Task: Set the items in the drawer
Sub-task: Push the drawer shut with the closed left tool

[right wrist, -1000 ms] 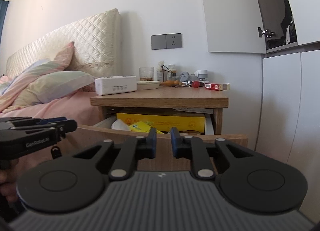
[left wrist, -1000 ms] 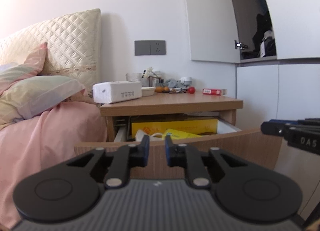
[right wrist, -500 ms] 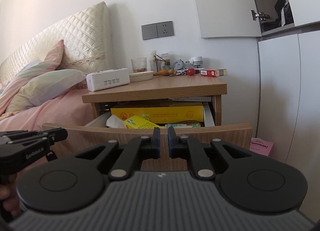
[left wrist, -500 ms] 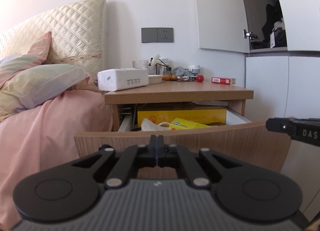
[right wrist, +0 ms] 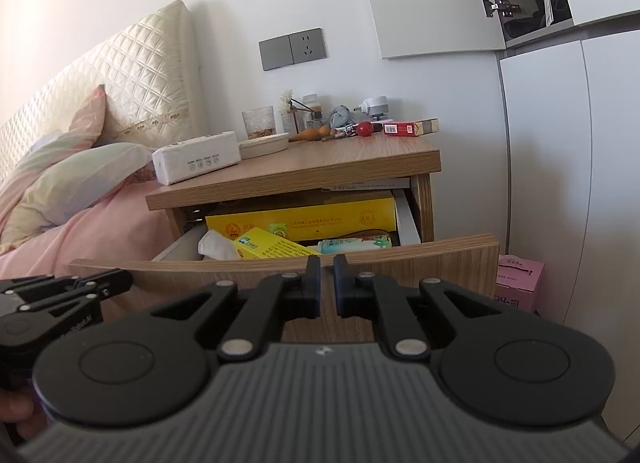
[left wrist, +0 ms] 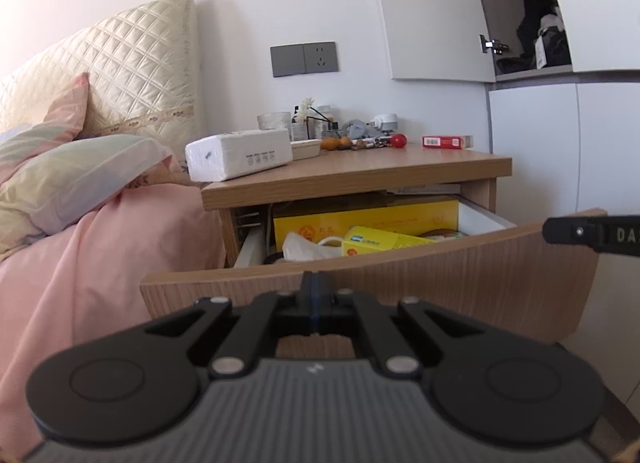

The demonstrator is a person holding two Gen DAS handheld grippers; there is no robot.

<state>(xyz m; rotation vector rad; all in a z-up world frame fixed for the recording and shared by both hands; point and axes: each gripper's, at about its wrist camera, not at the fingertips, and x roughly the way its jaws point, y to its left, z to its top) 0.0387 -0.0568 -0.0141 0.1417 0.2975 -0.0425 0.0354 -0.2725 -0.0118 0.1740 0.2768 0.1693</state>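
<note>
My left gripper [left wrist: 316, 295] sits low before the drawer [left wrist: 440, 283], jaws pressed together on nothing. My right gripper [right wrist: 327, 283] is at the same drawer front, jaws a narrow slit apart, empty. Drawer pulled out of the nightstand [right wrist: 320, 167]; inside, a long yellow box [right wrist: 304, 217] at the back, a smaller yellow box [right wrist: 272, 249] and white tissue [right wrist: 216, 245] in front. On the worktop: tissue pack [left wrist: 240, 153], red cigarette pack [right wrist: 408, 127], red ball [right wrist: 364, 128].

Tissue pack [left wrist: 239, 153] on nightstand [left wrist: 360, 169]; open drawer [left wrist: 360, 275] below; bed [left wrist: 80, 247] left, apparently touching
</note>
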